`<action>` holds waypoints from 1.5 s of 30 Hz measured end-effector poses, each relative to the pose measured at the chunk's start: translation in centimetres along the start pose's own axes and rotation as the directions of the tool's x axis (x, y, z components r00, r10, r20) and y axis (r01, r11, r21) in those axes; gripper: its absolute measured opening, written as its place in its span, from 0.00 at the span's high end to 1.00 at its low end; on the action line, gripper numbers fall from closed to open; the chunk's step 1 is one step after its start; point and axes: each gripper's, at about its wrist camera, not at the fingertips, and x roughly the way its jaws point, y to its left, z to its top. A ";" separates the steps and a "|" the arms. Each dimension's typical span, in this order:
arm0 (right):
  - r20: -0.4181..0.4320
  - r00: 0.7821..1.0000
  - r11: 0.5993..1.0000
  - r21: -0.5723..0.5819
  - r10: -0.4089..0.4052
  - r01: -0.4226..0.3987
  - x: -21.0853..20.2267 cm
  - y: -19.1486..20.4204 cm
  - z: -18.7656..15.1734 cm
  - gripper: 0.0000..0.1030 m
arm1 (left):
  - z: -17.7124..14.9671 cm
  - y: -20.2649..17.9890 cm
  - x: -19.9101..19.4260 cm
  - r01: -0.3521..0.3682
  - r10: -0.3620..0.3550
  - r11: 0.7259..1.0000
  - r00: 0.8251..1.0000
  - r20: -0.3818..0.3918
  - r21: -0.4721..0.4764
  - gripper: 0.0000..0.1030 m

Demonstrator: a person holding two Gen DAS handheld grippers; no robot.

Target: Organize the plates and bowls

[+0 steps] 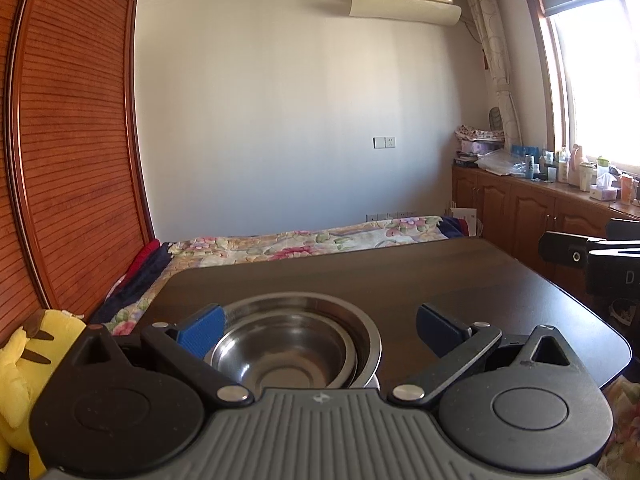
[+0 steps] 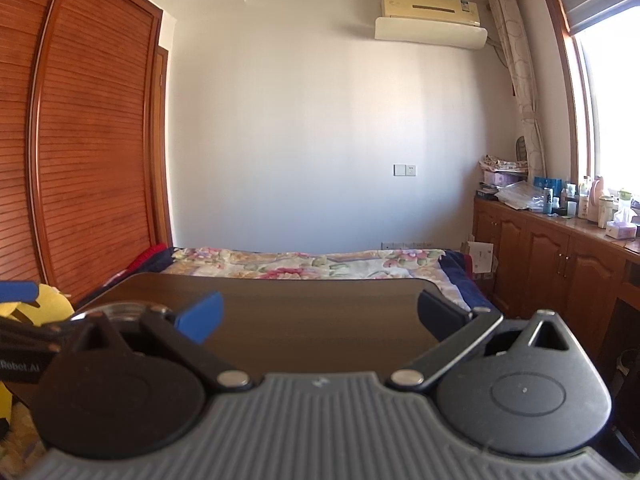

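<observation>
- Left gripper: jaws spread wide, nothing held; blue fingertips at 9 and 3 o'clock of the opening.
- Stacked steel bowls seen between the left jaws, low in the left wrist view: smaller bowl nested inside a larger one, polished metal, insides reflecting light, upright. Left blue pad overlaps the outer rim at 9 o'clock; contact cannot be told. Right pad well apart from the rim.
- Right gripper: jaws likewise spread wide, nothing between them but bare tabletop.
- Part of the bowl rim visible in the right wrist view at 9 o'clock, partly hidden behind the gripper's left finger.
- Dark wooden table: smooth, glossy, rounded corners; bowls resting near its near-left edge.
- Right gripper body visible at 3 o'clock of the left wrist view, beside the table's right edge.
- Yellow plush toy at 8 o'clock, off the table's left side.
- Floral bedspread beyond the table's far edge at 12 o'clock.
- Slatted wooden wardrobe along the left at 9 to 10 o'clock.
- White wall ahead; air conditioner at 1 o'clock.
- Wooden cabinets at 3 o'clock, top crowded with bottles and boxes; bright window above; patterned curtain tied beside it.
</observation>
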 end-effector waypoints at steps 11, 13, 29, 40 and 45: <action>-0.025 1.000 1.000 -0.016 0.003 -0.003 0.4 0.6 -1.1 0.00 | -1.0 0.9 0.5 -0.044 0.043 0.998 0.999 -0.021 -0.038 0.00; -0.024 1.000 1.000 -0.022 -0.001 0.000 0.3 0.8 -1.1 0.00 | -1.1 1.0 0.6 -0.046 0.045 0.998 0.999 -0.023 -0.040 0.00; -0.022 1.000 1.000 -0.017 -0.004 0.003 0.3 0.4 -0.9 0.00 | -1.0 1.2 0.5 -0.050 0.050 0.998 0.999 -0.021 -0.037 0.00; -0.027 1.000 1.000 -0.011 -0.004 0.004 0.3 0.2 -0.8 0.00 | -1.0 1.1 0.5 -0.051 0.051 0.998 0.998 -0.021 -0.036 0.00; -0.028 1.000 1.000 -0.012 -0.007 0.006 0.3 0.1 -1.0 0.00 | -0.9 1.0 0.5 -0.052 0.051 0.998 0.998 -0.020 -0.035 0.00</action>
